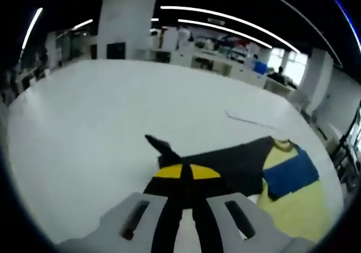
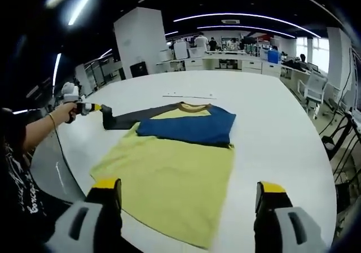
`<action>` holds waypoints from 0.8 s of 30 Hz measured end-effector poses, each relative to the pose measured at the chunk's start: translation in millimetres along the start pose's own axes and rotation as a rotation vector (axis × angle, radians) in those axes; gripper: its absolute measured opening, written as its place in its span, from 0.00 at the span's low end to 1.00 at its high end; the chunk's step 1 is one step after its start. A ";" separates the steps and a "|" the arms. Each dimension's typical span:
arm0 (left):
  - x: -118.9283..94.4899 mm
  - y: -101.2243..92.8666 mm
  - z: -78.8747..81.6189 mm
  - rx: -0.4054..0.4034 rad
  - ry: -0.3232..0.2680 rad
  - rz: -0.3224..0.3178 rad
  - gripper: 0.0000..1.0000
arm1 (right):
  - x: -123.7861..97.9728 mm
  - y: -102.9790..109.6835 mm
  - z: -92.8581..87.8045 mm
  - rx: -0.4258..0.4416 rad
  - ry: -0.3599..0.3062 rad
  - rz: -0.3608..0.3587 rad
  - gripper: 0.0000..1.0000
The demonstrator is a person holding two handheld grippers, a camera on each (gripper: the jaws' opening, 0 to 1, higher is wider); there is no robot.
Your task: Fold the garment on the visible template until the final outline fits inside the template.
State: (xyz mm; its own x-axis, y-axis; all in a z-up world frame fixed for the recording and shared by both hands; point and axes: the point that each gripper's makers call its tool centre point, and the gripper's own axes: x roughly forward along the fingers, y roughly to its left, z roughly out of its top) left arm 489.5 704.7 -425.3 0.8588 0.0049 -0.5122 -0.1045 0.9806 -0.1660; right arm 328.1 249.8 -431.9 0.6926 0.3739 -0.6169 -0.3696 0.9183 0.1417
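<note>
Sleeve-fold step: left gripper (image 1: 181, 193) pinches the dark sleeve (image 2: 127, 118) at frame left, right gripper (image 2: 189, 199) spread; next, carry it across the garment (image 2: 169, 174).

A large white table (image 2: 271, 112) occupies the foreground. Beyond it stands a white square pillar (image 2: 141, 38), with desks (image 2: 225, 61) to its right. Linear ceiling lights (image 2: 237, 17) run overhead. Bright windows (image 2: 316, 45) lie right of the desks.
</note>
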 end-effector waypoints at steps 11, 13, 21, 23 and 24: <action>9.9 -71.3 26.3 0.061 -0.047 -0.119 0.00 | -0.1 9.9 -12.3 -0.022 0.019 0.034 1.00; 13.1 -85.5 29.7 0.059 -0.051 -0.143 0.00 | -0.4 9.6 -13.3 -0.023 0.020 0.036 1.00; 26.1 -141.5 35.3 0.107 -0.059 -0.233 0.00 | -1.5 8.3 -15.2 0.000 0.018 0.037 0.99; 29.3 -153.9 34.7 0.118 -0.057 -0.257 0.00 | -1.5 8.3 -14.4 0.003 0.015 0.036 0.99; 30.5 -158.2 34.2 0.118 -0.054 -0.264 0.00 | -1.5 8.2 -14.0 0.004 0.014 0.035 0.99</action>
State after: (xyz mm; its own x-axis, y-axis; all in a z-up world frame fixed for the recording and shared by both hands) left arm 549.4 556.5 -385.9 0.8744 -0.2457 -0.4183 0.1820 0.9654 -0.1867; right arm 315.3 255.0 -440.7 0.6706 0.4043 -0.6220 -0.3910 0.9051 0.1669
